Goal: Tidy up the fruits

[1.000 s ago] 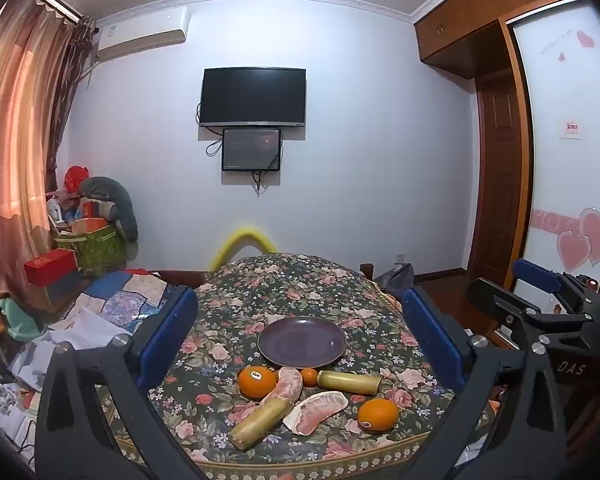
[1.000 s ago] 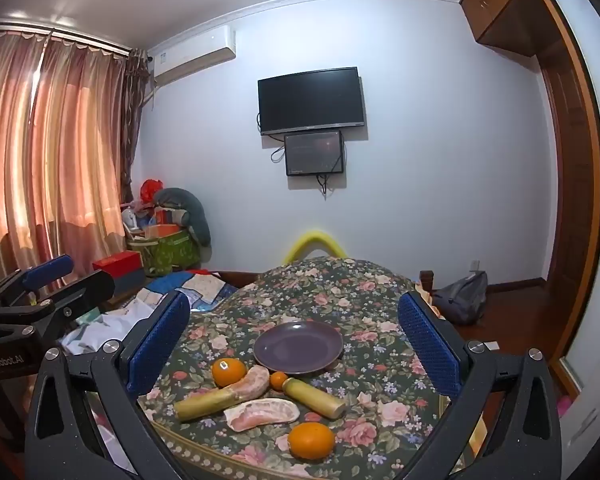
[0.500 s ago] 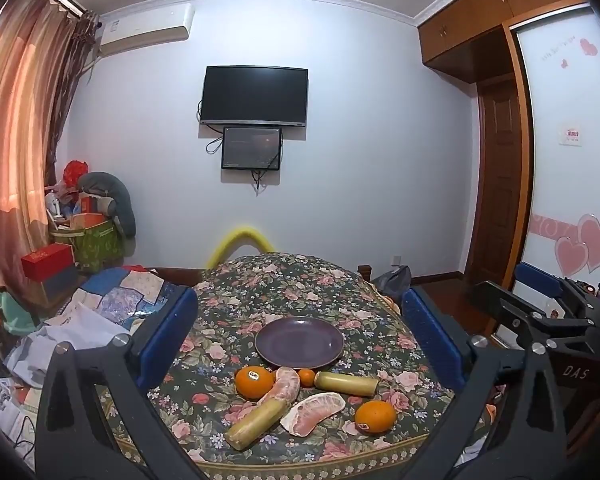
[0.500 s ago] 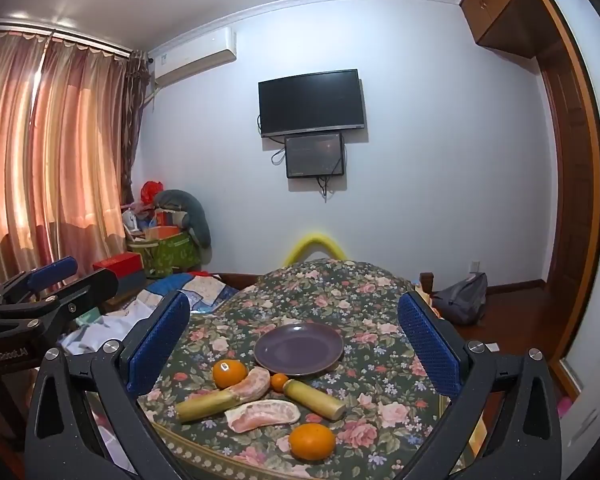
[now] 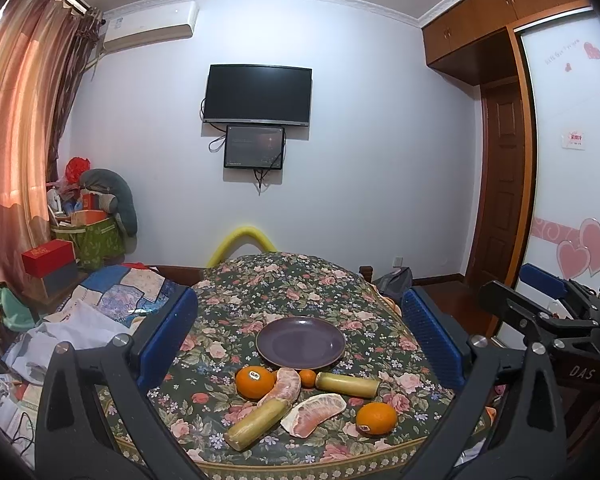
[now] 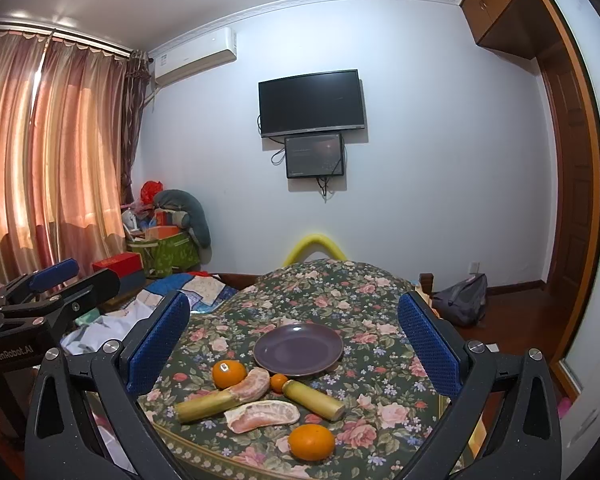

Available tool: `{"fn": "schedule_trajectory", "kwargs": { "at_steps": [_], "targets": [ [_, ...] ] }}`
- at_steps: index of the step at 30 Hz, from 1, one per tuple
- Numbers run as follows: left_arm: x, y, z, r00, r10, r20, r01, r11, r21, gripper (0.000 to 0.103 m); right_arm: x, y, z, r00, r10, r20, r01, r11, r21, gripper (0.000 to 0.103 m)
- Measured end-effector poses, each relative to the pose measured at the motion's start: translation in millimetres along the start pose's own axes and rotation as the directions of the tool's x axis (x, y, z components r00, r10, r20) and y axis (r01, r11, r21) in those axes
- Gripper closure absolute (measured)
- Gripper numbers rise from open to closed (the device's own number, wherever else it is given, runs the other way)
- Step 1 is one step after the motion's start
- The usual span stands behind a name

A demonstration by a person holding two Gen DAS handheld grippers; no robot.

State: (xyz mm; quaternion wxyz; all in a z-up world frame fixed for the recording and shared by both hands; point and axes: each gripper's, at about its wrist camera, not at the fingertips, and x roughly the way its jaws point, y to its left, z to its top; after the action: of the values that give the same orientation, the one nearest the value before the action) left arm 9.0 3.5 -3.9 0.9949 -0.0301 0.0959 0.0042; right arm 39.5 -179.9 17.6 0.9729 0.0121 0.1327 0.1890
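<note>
An empty purple plate (image 5: 300, 343) (image 6: 298, 349) sits on the floral tablecloth. In front of it lie two oranges (image 5: 255, 382) (image 5: 376, 418), a small tangerine (image 5: 308, 377), two pomelo segments (image 5: 314, 414) (image 5: 285, 384) and two sugarcane pieces (image 5: 258, 424) (image 5: 347, 384). The near orange (image 6: 311, 441), the pomelo segment (image 6: 262, 415) and the cane (image 6: 313, 399) also show in the right wrist view. My left gripper (image 5: 300, 338) and right gripper (image 6: 294, 342) are both open and empty, held back from the table's near edge.
The round table (image 5: 284, 280) has a floral cloth. A cluttered bed (image 5: 100, 304) and boxes (image 5: 48, 258) lie to the left. A backpack (image 6: 462, 300) sits on the floor at right, by a wooden door (image 5: 500, 184).
Both views have shifted slightly; the fruit sits a little lower and closer. Nothing on the table has moved. Both grippers stay open.
</note>
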Motion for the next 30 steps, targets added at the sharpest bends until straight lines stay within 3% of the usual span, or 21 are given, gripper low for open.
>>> {"fn": "schedule_trajectory", "kwargs": {
  "at_steps": [30],
  "targets": [
    [1.5,-1.2,-1.2,1.000,0.006,0.001,-0.006,1.000,0.013,0.000,-2.0,-2.0,1.6,1.000,-0.002,0.005,0.002,1.000,0.012,0.000]
  ]
}}
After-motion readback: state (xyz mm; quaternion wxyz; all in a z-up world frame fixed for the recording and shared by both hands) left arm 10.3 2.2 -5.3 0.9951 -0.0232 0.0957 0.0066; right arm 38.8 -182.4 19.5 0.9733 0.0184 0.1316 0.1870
